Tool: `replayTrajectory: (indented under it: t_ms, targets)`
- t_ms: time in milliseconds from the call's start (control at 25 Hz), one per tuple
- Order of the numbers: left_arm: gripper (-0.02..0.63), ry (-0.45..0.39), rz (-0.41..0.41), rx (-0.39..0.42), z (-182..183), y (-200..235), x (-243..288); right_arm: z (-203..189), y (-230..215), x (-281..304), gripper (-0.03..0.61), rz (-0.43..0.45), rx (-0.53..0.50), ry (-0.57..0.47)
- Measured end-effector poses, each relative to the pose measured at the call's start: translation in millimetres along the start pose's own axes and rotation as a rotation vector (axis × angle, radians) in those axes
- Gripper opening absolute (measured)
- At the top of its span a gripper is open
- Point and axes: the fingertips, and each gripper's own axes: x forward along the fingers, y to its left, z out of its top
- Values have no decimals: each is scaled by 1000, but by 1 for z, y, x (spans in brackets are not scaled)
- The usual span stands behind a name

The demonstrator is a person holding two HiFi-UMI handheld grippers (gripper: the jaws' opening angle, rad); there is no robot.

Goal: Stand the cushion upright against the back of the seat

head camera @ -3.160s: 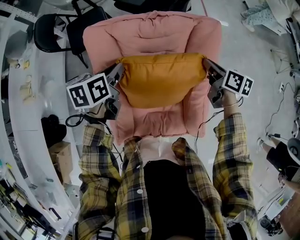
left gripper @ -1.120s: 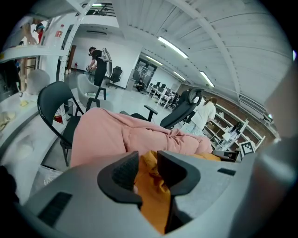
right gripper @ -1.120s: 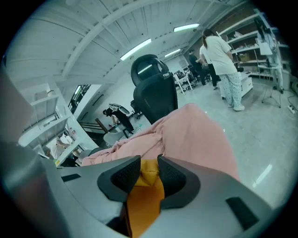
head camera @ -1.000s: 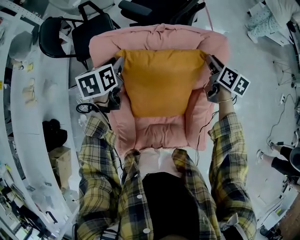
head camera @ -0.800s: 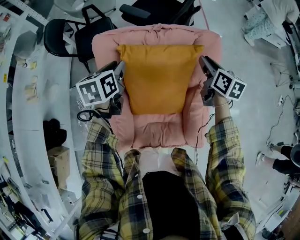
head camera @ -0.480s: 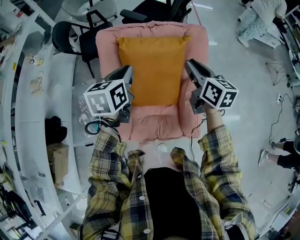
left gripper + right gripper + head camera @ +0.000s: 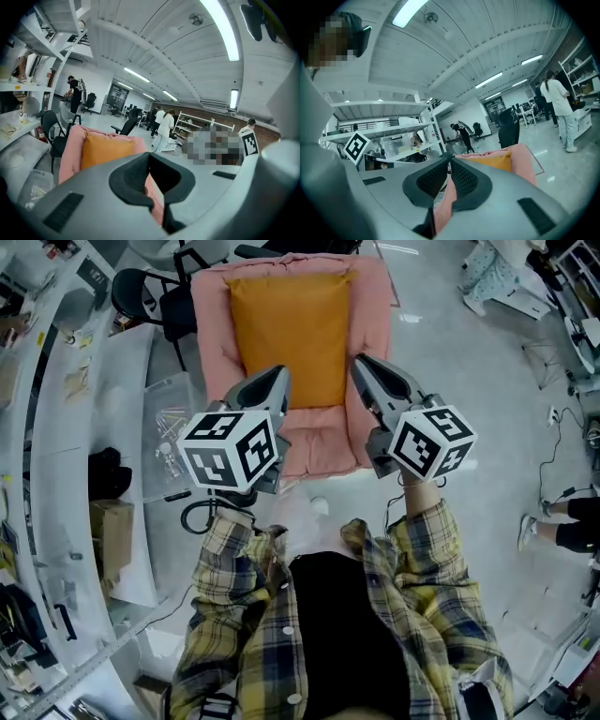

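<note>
— Where's the cushion [image 7: 291,329]?

— In the pink armchair [image 7: 372,334]. It's orange and stands upright, its back flat against the chair's back. It fills the space between the two arms, and its top edge sits just under the top of the backrest. The bare pink seat [image 7: 319,432] shows in front of it.

— Is anything holding it?

— No, it leans there by itself. Both tongs are off it, held over the front of the seat and pointing toward the chair.

— What about the left gripper [image 7: 275,378]?

— It's pressed fully together with nothing in it. In its own view the two pads meet at the tip, and the cushion and chair lie well beyond them.

— And the right gripper [image 7: 360,364]?

— Its jaws are closing. The tips come together in its own view and nothing is caught between them. You only see the pink of the chair past them.

— And around the chair?

— The person in the checked shirt [image 7: 422,577] stands at the front of the chair with a marker cube showing on each tool. A black chair [image 7: 141,298] is just beside the armchair's back corner on the left. A long white curved table [image 7: 56,427] runs down that same side. To the right there is pale floor [image 7: 469,352]. Farther off, someone in white [image 7: 557,101] stands by some shelving.
</note>
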Motion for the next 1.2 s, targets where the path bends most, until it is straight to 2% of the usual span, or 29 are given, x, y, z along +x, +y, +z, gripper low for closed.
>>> replayTrajectory:
  t_ms: [240,440,600,800,1200]
  targets:
    - [5,-19,4,33,-10,-29,-39,4,54,-29,26,46,-67,-48]
    - [5,-72,-16,55,-9,-44,-66,1,90,-38,20,92,-68,-66]
    - [5,-83,-35,58,-11,-46,-80,-2,112,-38,18,109,-87,-60]
    - [5,-100,-58,63,-6,-46,-83,-3,120,-35,18,117,-97,-76]
    - [5,-106,-118,169,6,-76,-72,7,110,-45,17,98,-119,-90]
